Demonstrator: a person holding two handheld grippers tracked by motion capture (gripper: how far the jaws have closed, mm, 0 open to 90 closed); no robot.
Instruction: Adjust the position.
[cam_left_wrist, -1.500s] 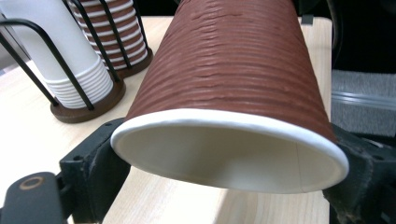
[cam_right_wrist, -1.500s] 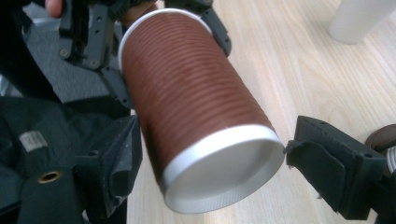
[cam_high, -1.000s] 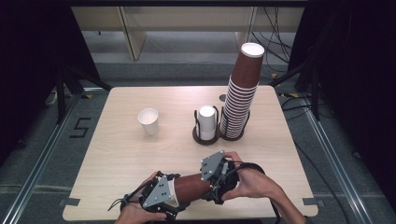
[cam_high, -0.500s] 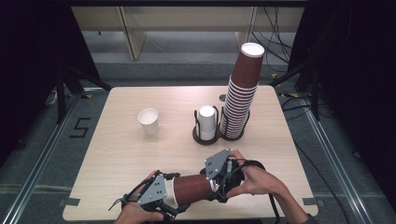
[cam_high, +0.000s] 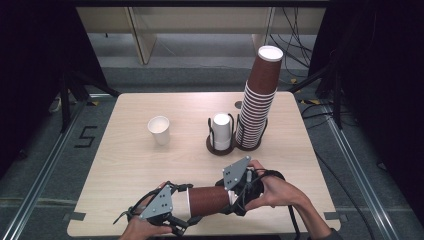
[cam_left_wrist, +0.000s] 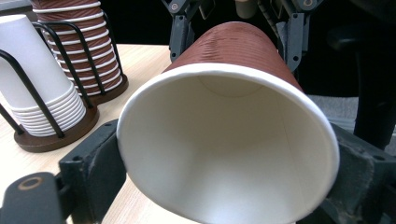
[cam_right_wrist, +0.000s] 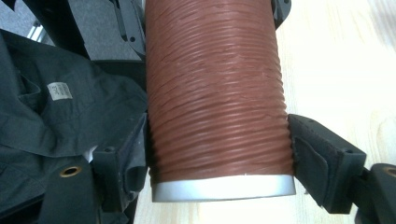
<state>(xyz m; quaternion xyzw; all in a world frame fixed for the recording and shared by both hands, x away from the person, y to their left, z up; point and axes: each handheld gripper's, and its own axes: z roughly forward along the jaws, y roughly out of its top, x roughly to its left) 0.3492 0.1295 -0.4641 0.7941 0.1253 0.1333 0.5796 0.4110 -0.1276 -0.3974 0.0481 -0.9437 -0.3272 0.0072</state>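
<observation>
Your brown ribbed paper cup (cam_high: 209, 200) lies on its side above the worktop's (cam_high: 125, 165) near edge, white inside and at the rim; your left tool (cam_high: 184, 210) clamps its mouth end, jaws just closing; your right tool (cam_high: 232, 196) grips its base end.

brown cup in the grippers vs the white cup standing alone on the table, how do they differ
The brown cup lies on its side off the table, with both grippers on it; the white cup stands upright, mouth up, untouched. The brown cup has a ribbed brown wall and looks taller; the white cup is plain. Both are white inside.
</observation>
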